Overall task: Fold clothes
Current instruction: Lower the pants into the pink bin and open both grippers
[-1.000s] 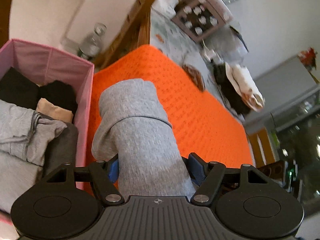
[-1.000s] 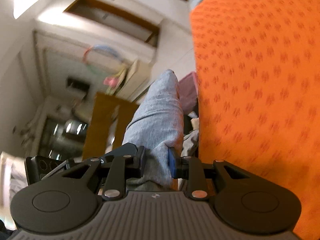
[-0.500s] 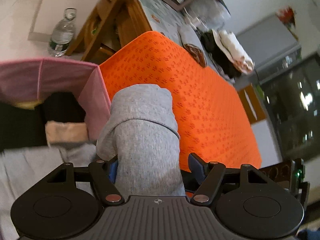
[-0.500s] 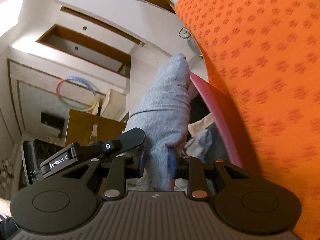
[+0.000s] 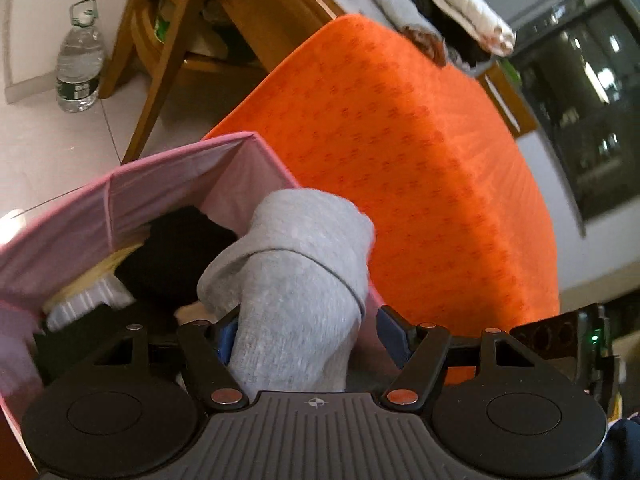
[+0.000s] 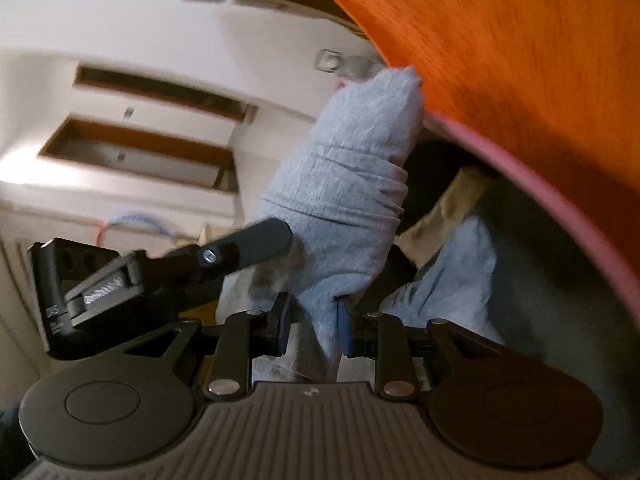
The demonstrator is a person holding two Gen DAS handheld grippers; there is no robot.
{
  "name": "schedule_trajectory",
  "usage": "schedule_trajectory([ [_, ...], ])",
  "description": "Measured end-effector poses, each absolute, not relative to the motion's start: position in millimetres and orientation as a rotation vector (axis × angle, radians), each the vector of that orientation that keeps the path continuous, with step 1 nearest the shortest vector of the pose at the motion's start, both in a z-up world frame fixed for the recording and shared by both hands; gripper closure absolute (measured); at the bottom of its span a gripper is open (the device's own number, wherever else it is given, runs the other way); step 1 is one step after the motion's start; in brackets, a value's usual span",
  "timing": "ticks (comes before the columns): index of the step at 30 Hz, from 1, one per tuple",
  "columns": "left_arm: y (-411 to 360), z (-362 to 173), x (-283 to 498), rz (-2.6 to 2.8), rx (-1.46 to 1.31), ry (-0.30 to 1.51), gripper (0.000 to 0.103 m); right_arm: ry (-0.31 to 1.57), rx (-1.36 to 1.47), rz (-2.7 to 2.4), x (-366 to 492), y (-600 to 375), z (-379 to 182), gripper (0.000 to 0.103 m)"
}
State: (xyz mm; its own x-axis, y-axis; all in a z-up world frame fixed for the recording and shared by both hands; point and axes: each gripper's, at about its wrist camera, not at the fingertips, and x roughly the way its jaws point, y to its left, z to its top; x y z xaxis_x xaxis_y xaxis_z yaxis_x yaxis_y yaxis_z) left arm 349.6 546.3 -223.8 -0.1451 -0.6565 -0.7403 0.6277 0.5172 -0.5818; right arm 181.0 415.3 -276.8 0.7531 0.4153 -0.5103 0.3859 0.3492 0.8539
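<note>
Grey folded garment (image 5: 296,280) clamped in both grippers' jaws, over pink bin (image 5: 168,176) rim

Grey garment (image 5: 296,280) in left gripper (image 5: 310,330), seemingly over pink bin (image 5: 160,184).

pink fabric bin (image 5: 168,184) open-topped, partly filled: black garment (image 5: 172,256), tan item (image 6: 448,208), grey clothes (image 6: 452,280). pink rim (image 6: 532,184) just beside orange table cover (image 5: 420,168). wooden chair (image 5: 168,32), water bottle (image 5: 80,60) on floor beyond bin.
</note>
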Motion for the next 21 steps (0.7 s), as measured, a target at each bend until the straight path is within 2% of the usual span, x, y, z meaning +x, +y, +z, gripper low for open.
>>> schedule_trajectory([
  [12,540.8,-281.0,393.9,-1.048,0.202,1.434,0.035,0.827,1.280,-0.081,237.8,485.4,-324.7,0.073],
  [17,540.4,-297.5,392.8,-1.003,0.240,1.392,0.034,0.879,1.190,-0.112,252.8,492.2,-330.9,0.074],
  [21,542.3,-282.5,382.8,-0.983,0.274,1.309,0.034,0.916,1.122,-0.081,266.7,499.0,-324.3,0.075],
])
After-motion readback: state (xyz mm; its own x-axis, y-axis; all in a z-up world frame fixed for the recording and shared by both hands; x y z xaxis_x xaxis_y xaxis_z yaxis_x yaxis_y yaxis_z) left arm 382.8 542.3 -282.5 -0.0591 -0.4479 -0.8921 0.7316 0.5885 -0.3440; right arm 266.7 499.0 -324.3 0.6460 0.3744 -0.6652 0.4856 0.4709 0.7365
